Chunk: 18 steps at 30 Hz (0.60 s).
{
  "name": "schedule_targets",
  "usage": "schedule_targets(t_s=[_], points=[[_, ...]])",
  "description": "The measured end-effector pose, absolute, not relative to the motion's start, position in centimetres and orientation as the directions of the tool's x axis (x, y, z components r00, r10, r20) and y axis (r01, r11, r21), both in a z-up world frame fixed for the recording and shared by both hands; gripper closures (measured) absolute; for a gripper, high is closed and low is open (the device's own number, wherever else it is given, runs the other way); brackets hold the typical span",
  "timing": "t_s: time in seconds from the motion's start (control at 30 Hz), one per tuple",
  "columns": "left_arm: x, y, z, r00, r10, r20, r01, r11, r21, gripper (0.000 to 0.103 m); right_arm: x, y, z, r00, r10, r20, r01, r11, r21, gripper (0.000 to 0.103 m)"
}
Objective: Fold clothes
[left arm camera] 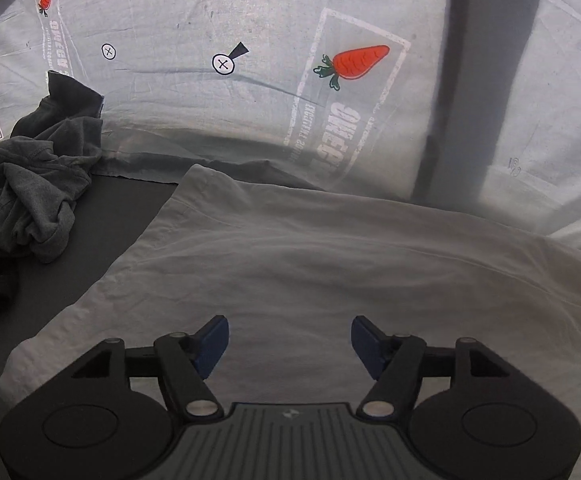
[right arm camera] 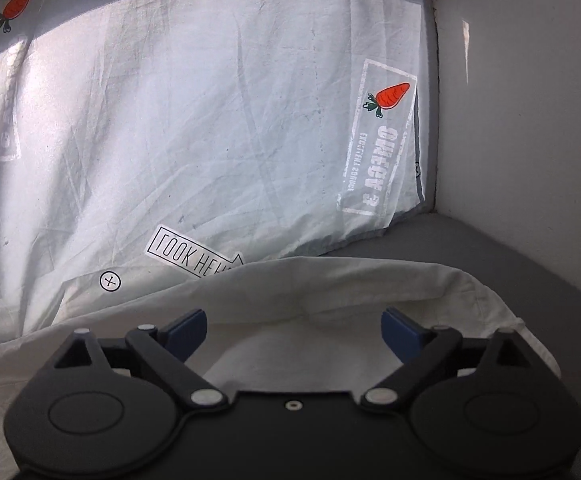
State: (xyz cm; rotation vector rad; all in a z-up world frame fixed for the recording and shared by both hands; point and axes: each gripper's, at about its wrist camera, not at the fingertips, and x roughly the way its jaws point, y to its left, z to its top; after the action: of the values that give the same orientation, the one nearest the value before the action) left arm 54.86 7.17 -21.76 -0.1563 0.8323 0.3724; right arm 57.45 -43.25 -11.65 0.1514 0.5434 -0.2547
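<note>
We judge fold partly made: white garment lies flat on tabletop, folded edge ahead. Left gripper and right gripper fingers spread wide, empty, above it. Grey pile untouched.

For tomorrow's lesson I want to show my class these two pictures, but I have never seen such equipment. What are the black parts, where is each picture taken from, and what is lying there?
Each picture comes from a camera mounted on a hand-held gripper, looking forward along its two blue-tipped fingers. A person holds one in each hand.

The left hand-held gripper and the right hand-held gripper are both open and hold nothing.

Under them lies a white garment on a dark grey surface. A crumpled grey garment sits to the left. Behind hangs a pale sheet printed with carrots.
</note>
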Motion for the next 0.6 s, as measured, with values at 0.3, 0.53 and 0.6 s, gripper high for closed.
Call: schedule_targets(t_s=[0.3, 0.53, 0.6], points=[[48.2, 1.9, -24.4, 0.553, 0.233, -0.8, -0.299, 0.952, 0.071, 0.015, 48.8, -39.7, -16.0, 0.754, -0.243, -0.61, 0.153, 0.968, -0.197, 0.004], [50.1, 2.8, -25.1, 0.516, 0.199, -0.833, -0.278, 0.959, 0.056, 0.0, 49.4, -36.3, -19.5, 0.726, -0.213, -0.654, -0.014, 0.946, -0.323, 0.004], [50.7, 3.2, -25.1, 0.514, 0.177, -0.839, -0.264, 0.964, 0.042, 0.0, 50.5, -35.6, -19.7, 0.734, -0.193, -0.652, -0.052, 0.94, -0.337, 0.004]])
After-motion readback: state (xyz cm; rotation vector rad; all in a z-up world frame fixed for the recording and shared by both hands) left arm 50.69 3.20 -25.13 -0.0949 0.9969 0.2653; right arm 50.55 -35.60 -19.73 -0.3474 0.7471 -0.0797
